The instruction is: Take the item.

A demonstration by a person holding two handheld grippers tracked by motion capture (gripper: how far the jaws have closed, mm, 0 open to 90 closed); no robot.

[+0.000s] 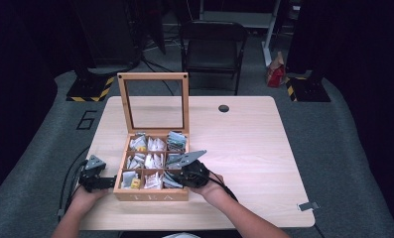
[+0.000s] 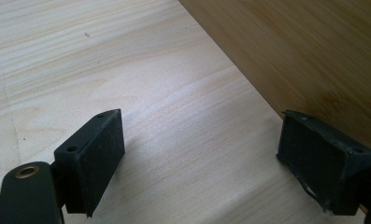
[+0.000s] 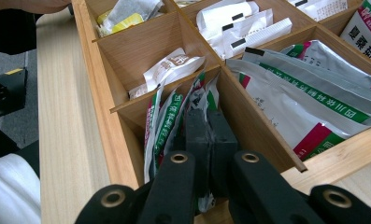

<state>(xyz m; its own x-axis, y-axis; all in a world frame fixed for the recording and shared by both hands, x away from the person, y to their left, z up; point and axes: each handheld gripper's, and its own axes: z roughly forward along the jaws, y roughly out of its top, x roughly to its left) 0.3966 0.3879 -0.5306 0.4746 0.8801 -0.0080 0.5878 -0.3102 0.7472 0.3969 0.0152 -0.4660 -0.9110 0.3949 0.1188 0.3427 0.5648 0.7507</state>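
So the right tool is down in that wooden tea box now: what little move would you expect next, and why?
Probably a gentle lift straight up. The right tool has its jaws pressed together on a green-and-white sachet in the near right compartment of the tea box, packed among others, so rising slowly should free it. The left tool stands open beside the box wall, seemingly steadying it.

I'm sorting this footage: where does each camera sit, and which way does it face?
High view: above the near edge, facing forward and down on the open wooden tea box; forearms, both grippers.
Left gripper view: on the left gripper, jaws apart, box wall beside.
Right gripper view: on the right gripper, shut on a green-and-white sachet.
All share the box.
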